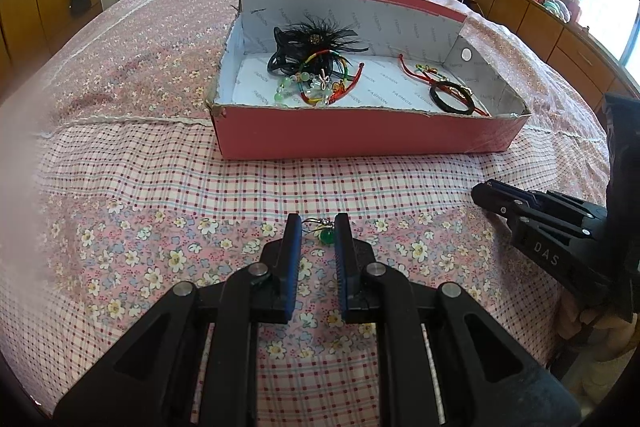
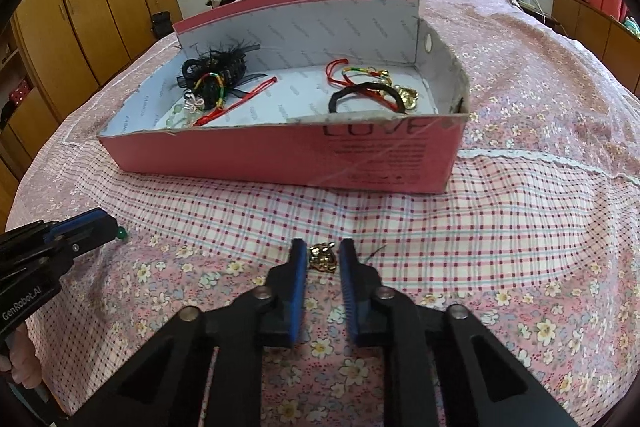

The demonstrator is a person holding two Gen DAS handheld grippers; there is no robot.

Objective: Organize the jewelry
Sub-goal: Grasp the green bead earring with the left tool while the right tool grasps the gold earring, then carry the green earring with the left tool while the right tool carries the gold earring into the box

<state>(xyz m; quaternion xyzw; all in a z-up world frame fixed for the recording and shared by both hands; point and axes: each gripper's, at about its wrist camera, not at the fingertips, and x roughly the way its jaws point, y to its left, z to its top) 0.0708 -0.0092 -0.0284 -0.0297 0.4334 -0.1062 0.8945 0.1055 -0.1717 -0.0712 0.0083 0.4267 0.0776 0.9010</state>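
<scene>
Two grippers work low over the bedspread (image 1: pixel 160 187). The left gripper (image 1: pixel 317 227) is clamped on one green bead earring (image 1: pixel 326 235), its hook end pointing away toward the box. The right gripper (image 2: pixel 323 254) has one gold charm (image 2: pixel 322 258) between its tips, pinched or merely bracketed I cannot tell. Beyond stands one red box (image 2: pixel 280 159), holding two heaps of bracelets (image 2: pixel 372 93) and hair ties.
</scene>
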